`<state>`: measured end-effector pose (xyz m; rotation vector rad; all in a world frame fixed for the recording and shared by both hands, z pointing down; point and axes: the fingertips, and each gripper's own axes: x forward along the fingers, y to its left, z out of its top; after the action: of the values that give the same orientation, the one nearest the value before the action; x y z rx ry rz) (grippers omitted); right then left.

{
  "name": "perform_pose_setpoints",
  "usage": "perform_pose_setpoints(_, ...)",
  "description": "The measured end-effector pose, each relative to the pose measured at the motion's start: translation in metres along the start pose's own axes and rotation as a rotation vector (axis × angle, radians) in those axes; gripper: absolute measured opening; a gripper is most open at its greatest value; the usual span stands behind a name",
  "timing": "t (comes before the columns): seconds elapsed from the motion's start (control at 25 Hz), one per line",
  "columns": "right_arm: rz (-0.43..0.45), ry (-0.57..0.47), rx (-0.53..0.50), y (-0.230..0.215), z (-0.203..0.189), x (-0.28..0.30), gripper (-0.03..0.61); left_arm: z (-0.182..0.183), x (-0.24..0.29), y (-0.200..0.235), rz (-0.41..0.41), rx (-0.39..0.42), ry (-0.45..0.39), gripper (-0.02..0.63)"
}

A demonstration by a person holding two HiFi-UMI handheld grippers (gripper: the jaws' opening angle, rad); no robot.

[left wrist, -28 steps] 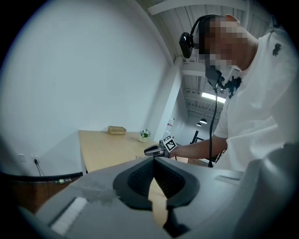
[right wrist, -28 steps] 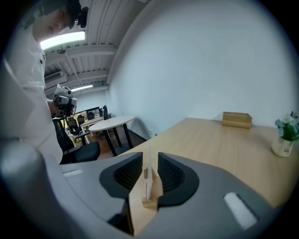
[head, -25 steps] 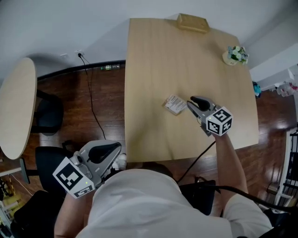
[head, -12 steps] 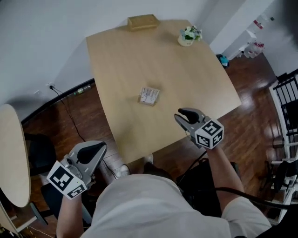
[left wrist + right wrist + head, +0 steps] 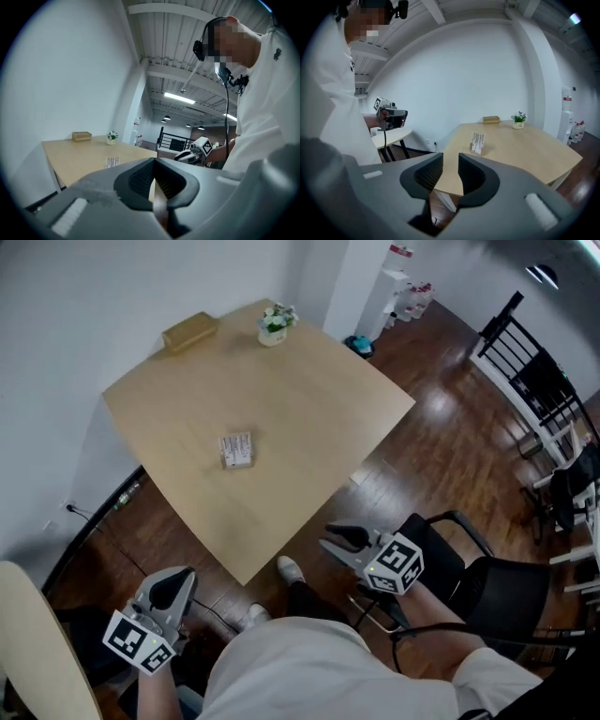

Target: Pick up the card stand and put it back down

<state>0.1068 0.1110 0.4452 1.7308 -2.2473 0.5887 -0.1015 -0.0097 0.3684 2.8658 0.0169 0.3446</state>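
Head view: The small white card stand with printed cards (image 5: 236,450) stood on the light wooden square table (image 5: 309,399), near the table's middle. Both tools were off the table, low by the person's body. The left gripper (image 5: 178,579) sat at 7 o'clock of the stand and the right gripper (image 5: 337,545) at 5 o'clock, each well apart from it.

Left gripper view: The jaws were drawn together to a thin slit with nothing between them. The card stand (image 5: 111,162) showed upright on the table (image 5: 70,154), far ahead at 10 o'clock of the jaws.

Right gripper view: The jaws stood apart and released, with only floor and table edge visible in the gap. The card stand (image 5: 476,142) stood at 1 o'clock, beyond the jaws.

Progress, as a judgement: The stand rested on the table and neither tool held it. The layout fits either a completed put-down or a lift not yet started, and the pictures could not settle which.
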Motion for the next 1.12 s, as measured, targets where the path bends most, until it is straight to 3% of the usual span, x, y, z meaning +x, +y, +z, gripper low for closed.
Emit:
perform_pose_setpoints(0.44, -0.03, -0.079, -0.005, 0.048, 0.01, -0.037, 0.107, -0.011, -0.001, -0.032, -0.068, 0.011, 0.016, 0.002)
perform_pose_setpoints(1.12, 0.002, -0.057, -0.041, 0.064, 0.021, -0.024, 0.1, -0.007, -0.006, -0.033, -0.054, -0.034, -0.026, 0.002)
